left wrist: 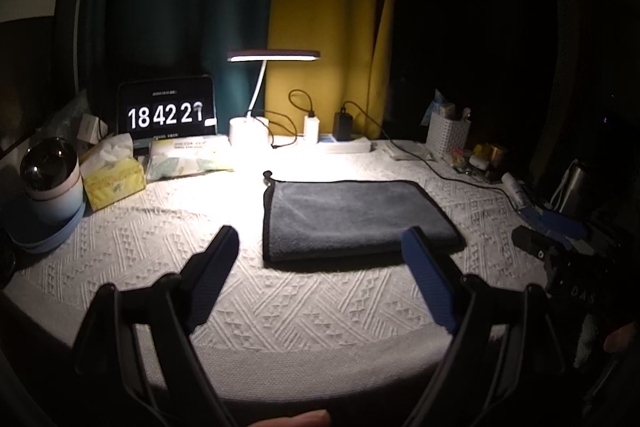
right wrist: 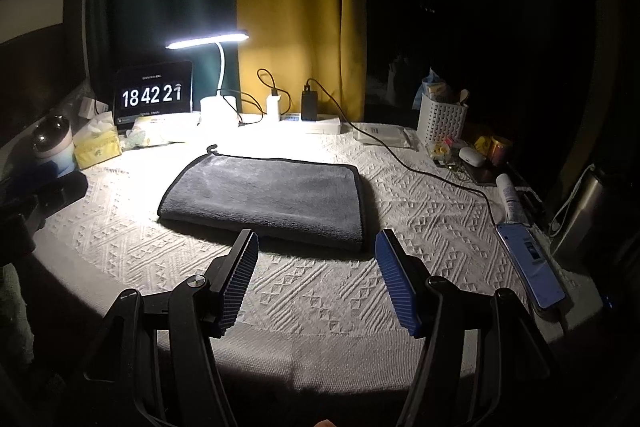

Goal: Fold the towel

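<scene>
Both tongs are hanging low over the near edge of the worktop (left wrist: 320,315), each spread wide with nothing between its blue pads. The left tongs (left wrist: 320,239) are pointing at the towel's near left corner, and the right tongs (right wrist: 316,239) are sitting just short of its near right corner; neither is touching the cloth.

The towel (right wrist: 268,193) is lying flat in the middle of the white textured cover, a dark grey rectangle with black trim. Its thick, rounded near edge suggests it is already doubled over once, with a small hanging loop (right wrist: 211,148) poking out at the far left corner.

I would judge that a further fold is coming up, likely side to side. That is calling for one of the tongs to dip to a side corner, pinch all the layers together, and carry them across without dragging the cloth underneath.

Beyond the towel, a desk lamp (left wrist: 274,55) is glaring down, a clock screen (left wrist: 166,115) is showing digits, and a phone (right wrist: 530,259) is lying at the right.
</scene>
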{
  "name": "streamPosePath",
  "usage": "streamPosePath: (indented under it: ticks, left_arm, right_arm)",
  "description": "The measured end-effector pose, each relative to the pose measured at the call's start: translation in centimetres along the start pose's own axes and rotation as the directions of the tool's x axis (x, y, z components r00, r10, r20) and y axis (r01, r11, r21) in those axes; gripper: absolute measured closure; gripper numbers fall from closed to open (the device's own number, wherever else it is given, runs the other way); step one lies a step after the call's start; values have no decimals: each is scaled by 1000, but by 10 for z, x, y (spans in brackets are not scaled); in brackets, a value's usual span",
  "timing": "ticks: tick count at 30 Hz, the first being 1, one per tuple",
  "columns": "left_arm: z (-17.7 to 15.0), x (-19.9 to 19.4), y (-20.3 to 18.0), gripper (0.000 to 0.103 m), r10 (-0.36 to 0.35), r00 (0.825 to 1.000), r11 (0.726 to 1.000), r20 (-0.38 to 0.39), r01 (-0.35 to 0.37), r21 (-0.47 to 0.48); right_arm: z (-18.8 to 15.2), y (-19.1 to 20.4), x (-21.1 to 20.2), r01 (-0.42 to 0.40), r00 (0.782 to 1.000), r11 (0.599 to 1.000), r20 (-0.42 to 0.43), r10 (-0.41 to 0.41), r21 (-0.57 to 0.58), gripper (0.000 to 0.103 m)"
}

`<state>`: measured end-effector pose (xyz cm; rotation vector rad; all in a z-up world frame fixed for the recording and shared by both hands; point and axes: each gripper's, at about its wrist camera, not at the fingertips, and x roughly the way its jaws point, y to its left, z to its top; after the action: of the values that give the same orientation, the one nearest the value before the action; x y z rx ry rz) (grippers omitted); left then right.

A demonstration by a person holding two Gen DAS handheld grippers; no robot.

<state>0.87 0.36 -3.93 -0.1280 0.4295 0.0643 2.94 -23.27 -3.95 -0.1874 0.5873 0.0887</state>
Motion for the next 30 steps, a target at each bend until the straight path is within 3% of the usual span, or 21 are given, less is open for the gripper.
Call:
streamPosePath:
  ticks: [19, 30]
  left_arm:
    - [11, -36, -1, 18, 2, 997, 1000, 74, -1, -8]
    - [10, -32, 5, 18, 14, 997, 999, 75, -12, -33]
  right_arm:
    - [14, 4, -47, 6, 995, 1000, 104, -3, -31, 39]
    - [11, 5, -39, 0, 996, 1000, 85, 2, -28, 39]
